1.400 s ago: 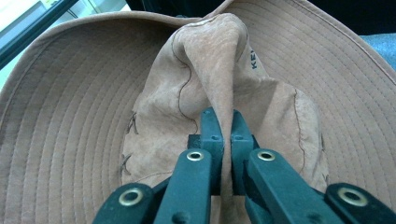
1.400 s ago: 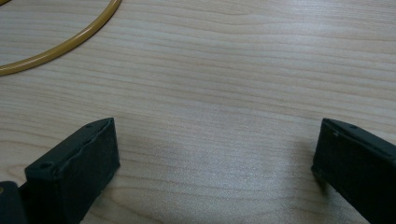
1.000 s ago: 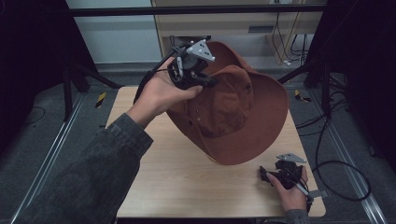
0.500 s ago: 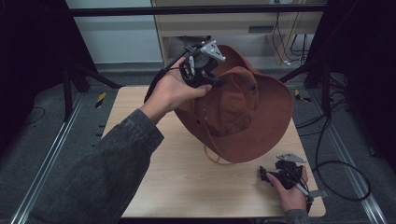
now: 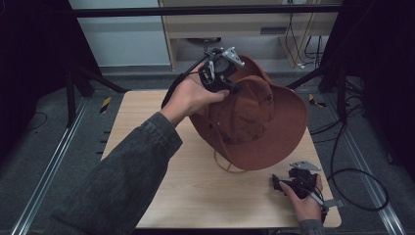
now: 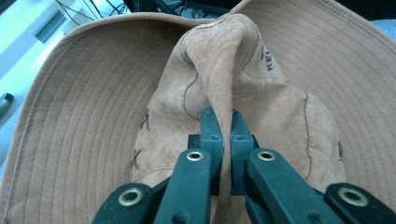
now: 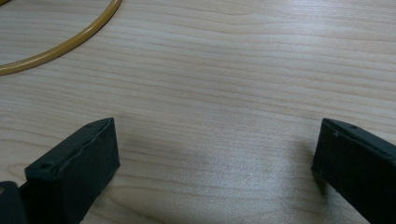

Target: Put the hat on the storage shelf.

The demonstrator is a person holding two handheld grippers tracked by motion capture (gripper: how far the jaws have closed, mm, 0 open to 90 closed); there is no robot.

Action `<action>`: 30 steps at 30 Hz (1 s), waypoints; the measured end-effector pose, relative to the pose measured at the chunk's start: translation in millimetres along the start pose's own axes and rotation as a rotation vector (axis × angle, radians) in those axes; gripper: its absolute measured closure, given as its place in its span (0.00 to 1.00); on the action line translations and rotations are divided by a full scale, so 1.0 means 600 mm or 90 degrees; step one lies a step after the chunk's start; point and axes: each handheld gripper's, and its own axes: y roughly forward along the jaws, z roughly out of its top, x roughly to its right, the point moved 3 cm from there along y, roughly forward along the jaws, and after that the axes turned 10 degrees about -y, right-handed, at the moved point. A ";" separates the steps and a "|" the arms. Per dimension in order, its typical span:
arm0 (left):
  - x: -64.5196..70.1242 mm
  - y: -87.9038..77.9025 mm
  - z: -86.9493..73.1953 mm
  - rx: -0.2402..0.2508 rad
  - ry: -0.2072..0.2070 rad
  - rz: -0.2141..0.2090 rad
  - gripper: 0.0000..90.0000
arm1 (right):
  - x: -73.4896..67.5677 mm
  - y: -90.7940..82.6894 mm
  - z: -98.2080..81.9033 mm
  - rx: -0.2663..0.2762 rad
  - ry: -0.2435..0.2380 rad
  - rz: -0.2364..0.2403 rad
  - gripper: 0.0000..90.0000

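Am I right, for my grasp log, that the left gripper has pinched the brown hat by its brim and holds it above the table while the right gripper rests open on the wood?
Not quite: the left gripper pinches a fold of the hat's crown, not its brim, as the left gripper view shows. The right gripper does rest open on the table.

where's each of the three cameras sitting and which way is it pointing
High view: fixed above the person's side, looking forward and down on the table; shows both forearms, the left gripper on the hat, and the right gripper.
Left gripper view: rides the left gripper, looking along its jaws, shut on a fold of the hat's crown.
Right gripper view: rides the right gripper, facing bare tabletop between its open jaws, the cord at upper left.
Shared: the high and left gripper views both show the hat.
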 end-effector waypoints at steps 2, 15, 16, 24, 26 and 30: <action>-0.002 0.006 -0.001 -0.001 -0.003 0.001 0.98 | 0.000 0.000 0.000 0.000 0.000 0.000 0.01; -0.013 0.036 -0.011 -0.023 -0.018 -0.002 0.97 | 0.000 0.000 0.000 0.000 0.000 -0.001 0.01; -0.013 0.037 -0.011 -0.023 -0.019 -0.003 0.97 | 0.000 0.000 0.000 0.000 0.000 -0.001 0.01; -0.018 0.041 -0.019 -0.022 -0.030 -0.011 0.96 | 0.000 0.000 0.000 0.000 0.000 -0.001 0.01; -0.018 0.041 -0.019 -0.018 -0.035 -0.015 0.96 | 0.000 0.000 0.000 0.000 0.000 -0.001 0.01; -0.013 0.040 -0.017 -0.012 -0.034 -0.021 0.96 | 0.000 0.000 0.000 0.000 -0.001 -0.001 0.01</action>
